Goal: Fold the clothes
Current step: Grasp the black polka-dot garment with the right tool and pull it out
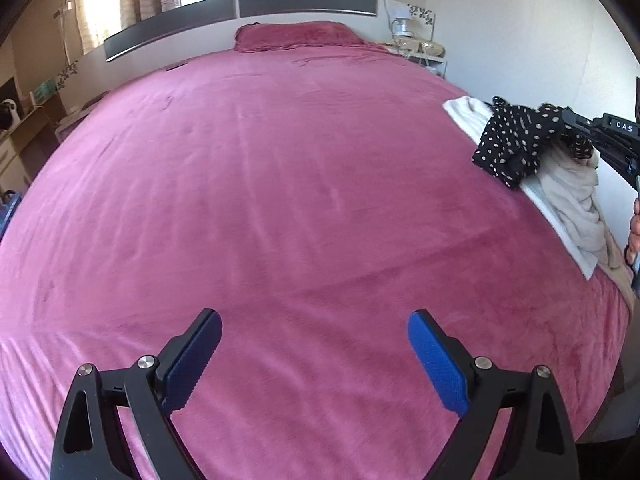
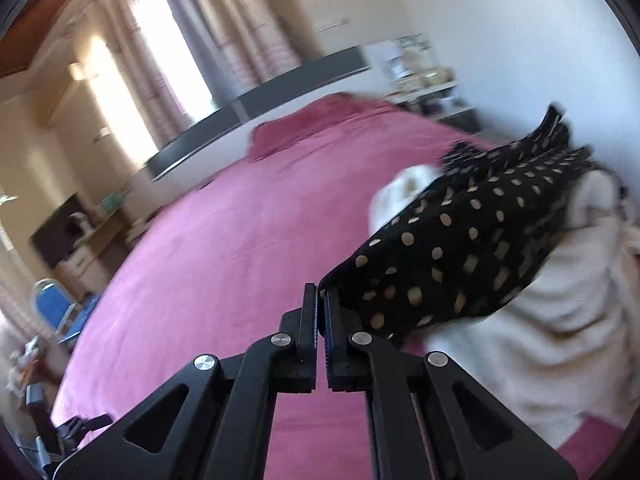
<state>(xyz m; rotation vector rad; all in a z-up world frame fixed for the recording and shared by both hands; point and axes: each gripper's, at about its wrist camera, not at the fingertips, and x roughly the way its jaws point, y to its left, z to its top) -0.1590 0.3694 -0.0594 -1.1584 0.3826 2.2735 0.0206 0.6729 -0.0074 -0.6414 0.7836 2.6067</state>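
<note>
Right gripper (image 2: 321, 304) clamps polka-dot garment (image 2: 460, 248) (above cream clothes (image 2: 560, 300)); left gripper (image 1: 315, 334) gapes empty.

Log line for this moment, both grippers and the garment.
left gripper: open, empty, over pink bedspread | right gripper: shut on polka-dot garment, lifting it off cream clothes pile | fold: not started

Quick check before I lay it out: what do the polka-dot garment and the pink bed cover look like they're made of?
Polka-dot garment: looks like thin, light woven fabric, matte black with printed pale dots; it hangs in soft folds from the shut right gripper. The exact fibre can't be told.

Pink bed cover: looks like plush fleece or velour; its soft sheen and brushed streaks suggest a short nap.
</note>
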